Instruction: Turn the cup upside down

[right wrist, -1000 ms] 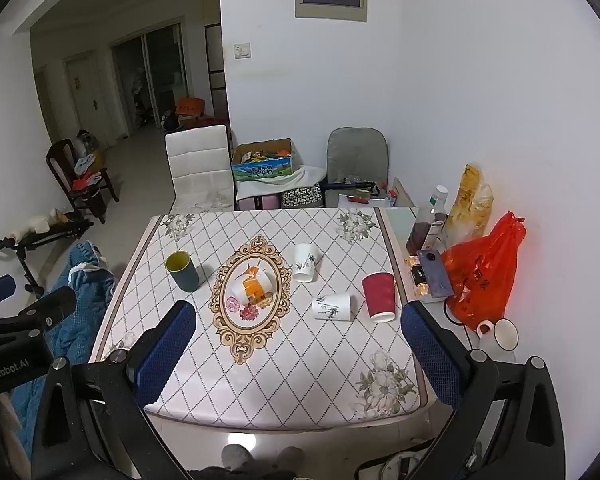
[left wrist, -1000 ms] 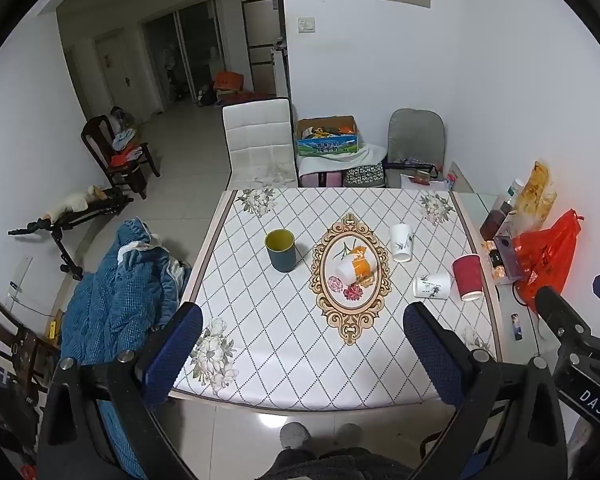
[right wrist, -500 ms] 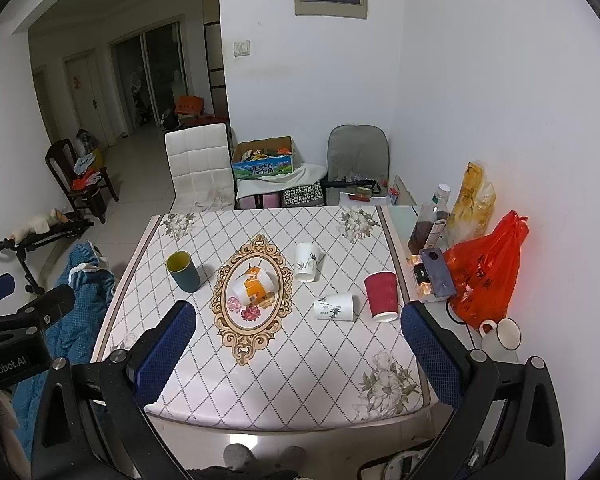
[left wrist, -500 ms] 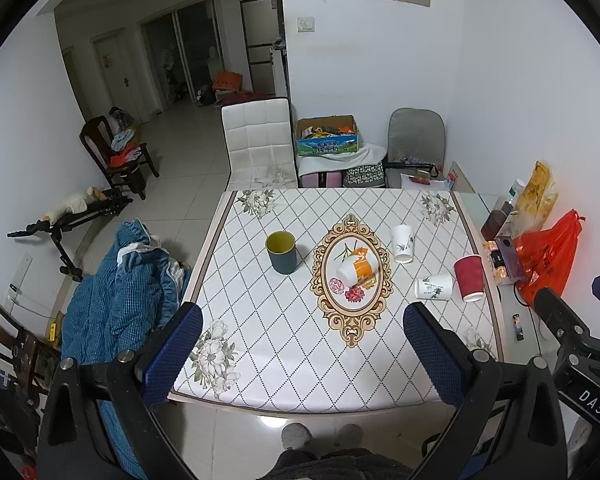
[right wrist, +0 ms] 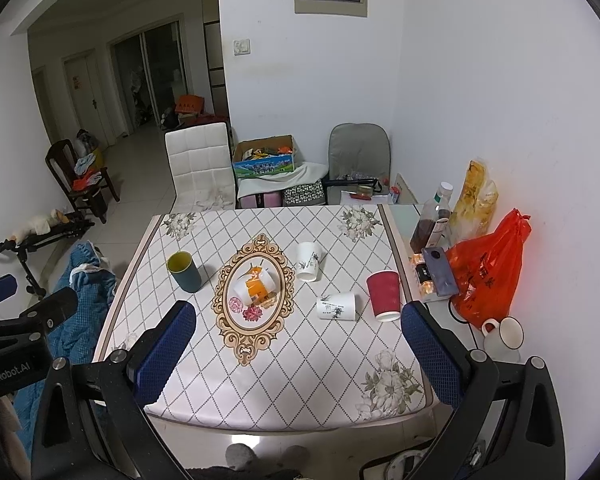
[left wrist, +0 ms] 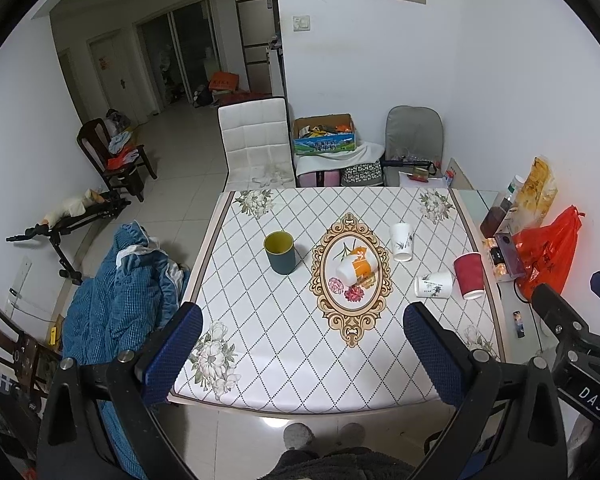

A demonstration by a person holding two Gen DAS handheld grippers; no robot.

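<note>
Evidently, stage: approach only; nothing is gripped and no cup is touched yet.
Left gripper (left wrist: 302, 354): held above the near edge of the table (left wrist: 284, 376), fingers spread wide apart, nothing between them.
Right gripper (right wrist: 298, 354): likewise held back over the near edge, fingers wide apart and bare.
Upright cup: the dark green cup (left wrist: 280, 252) with the yellow inside is seen mouth-up toward the left edge, well apart from the others; it is judged the likeliest thing to be turned over.
Other cups: an orange-and-white cup (left wrist: 354, 266) is lying on its side at the centre medallion; a white paper cup (right wrist: 336, 306) is lying on its side beside an inverted red cup (right wrist: 385, 295) near the right edge; another white printed cup (right wrist: 309, 261) is standing mouth-down toward the far side.
Next move: a reach forward and down is called for, then a side grasp on the wall and a half-turn of the wrist.
Room: bare cloth is seen between the near edge and the cups; the right edge is crowded by a phone (right wrist: 440, 272) and an orange bag (right wrist: 488, 276).
</note>
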